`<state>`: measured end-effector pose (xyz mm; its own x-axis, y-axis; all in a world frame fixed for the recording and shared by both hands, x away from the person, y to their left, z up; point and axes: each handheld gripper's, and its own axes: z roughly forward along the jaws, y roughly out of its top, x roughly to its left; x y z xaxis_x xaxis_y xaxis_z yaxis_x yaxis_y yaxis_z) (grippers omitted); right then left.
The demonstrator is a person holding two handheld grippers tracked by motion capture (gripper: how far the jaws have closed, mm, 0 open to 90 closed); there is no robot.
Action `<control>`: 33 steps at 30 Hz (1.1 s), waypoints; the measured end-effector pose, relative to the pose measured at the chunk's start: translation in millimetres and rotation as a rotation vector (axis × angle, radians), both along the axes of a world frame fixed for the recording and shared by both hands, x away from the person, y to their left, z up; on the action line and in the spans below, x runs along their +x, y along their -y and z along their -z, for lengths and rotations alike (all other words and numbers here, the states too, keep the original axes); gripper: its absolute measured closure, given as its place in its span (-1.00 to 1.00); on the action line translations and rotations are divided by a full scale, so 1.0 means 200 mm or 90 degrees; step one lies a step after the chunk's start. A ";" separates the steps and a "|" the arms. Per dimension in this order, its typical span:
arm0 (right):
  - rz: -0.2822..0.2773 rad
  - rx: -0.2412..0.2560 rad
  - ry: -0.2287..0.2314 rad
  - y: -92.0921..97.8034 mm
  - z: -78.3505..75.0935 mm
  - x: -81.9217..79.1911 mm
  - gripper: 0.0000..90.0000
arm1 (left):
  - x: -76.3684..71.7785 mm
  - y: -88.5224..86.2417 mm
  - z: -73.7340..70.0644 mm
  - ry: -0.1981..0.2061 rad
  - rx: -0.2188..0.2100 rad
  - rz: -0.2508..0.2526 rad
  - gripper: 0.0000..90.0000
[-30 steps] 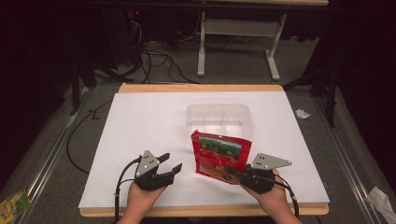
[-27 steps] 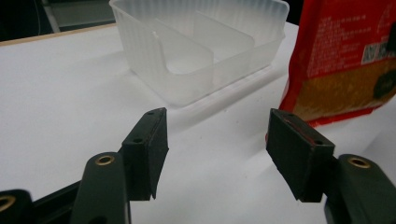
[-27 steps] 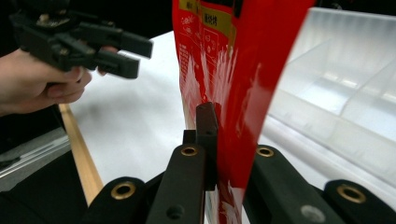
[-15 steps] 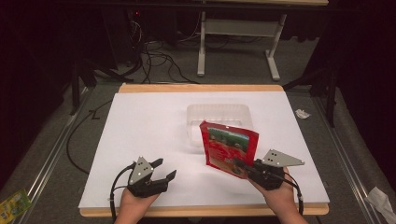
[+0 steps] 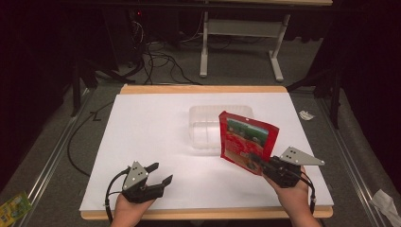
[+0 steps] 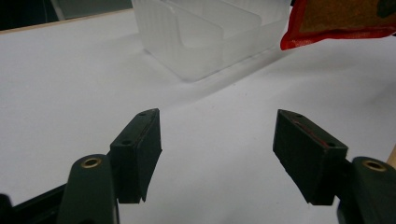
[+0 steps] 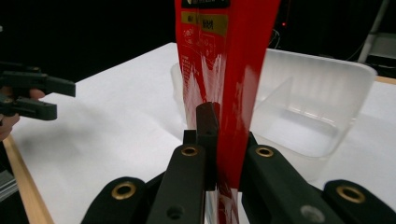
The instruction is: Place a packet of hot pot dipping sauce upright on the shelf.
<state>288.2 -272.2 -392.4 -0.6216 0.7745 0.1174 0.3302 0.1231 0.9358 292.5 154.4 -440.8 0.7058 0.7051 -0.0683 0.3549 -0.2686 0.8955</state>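
right now the red pouch [image 5: 246,139] is up off the table, a glossy, flat foil-like packet with a green picture panel on its face and crinkled sealed edges, hanging in front of the clear plastic container [image 5: 208,125]. that container is a frosted, translucent tub with rounded corners and an inner divider, sitting on the white table [image 5: 151,137], whose surface is smooth and matte with a wooden edge along the near and far sides. the right gripper [image 5: 265,165] is clamped on the red pouch at its lower corner, black jaws pinched tight with the film squeezed between them, and in the right gripper view the pouch [image 7: 224,70] rises straight up from the jaws, shiny with white glare streaks, its top cut off by the frame. the left gripper [image 5: 158,174] sits low near the front edge of the table, jaws wide apart, holding nothing, well apart from the pouch. in the left gripper view the blocky pads [image 6: 140,149] stand over bare white table, with the container [image 6: 210,37] ahead and only a red corner of the pouch [image 6: 336,28] showing. print on the pouch is too small to read.
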 end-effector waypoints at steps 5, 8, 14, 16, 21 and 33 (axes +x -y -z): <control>0.029 0.004 0.004 0.06 -0.01 0.01 0.99 | 0.00 0.01 0.00 0.004 0.003 0.009 -0.27; 0.045 0.007 0.006 0.09 -0.02 0.01 0.99 | 0.00 0.01 0.00 0.006 0.004 0.011 -0.27; 0.081 0.014 0.013 0.16 -0.03 0.01 0.99 | 0.00 0.00 -0.02 0.010 0.004 0.011 -0.27; 0.095 0.016 0.015 0.18 -0.03 0.01 0.99 | 0.01 -0.01 -0.02 0.009 0.000 0.011 -0.27; 0.123 0.013 0.019 0.21 -0.04 0.01 0.99 | 0.02 0.01 -0.01 0.006 -0.001 0.022 -0.27; 0.165 0.018 0.028 0.14 -0.07 0.10 0.99 | 0.02 0.01 -0.01 0.003 -0.002 0.038 -0.27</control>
<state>307.5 -300.6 -377.9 -0.4081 0.9052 0.1186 0.3062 0.0133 0.9519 295.9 151.8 -438.4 0.7469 0.6616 -0.0670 0.3339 -0.2861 0.8981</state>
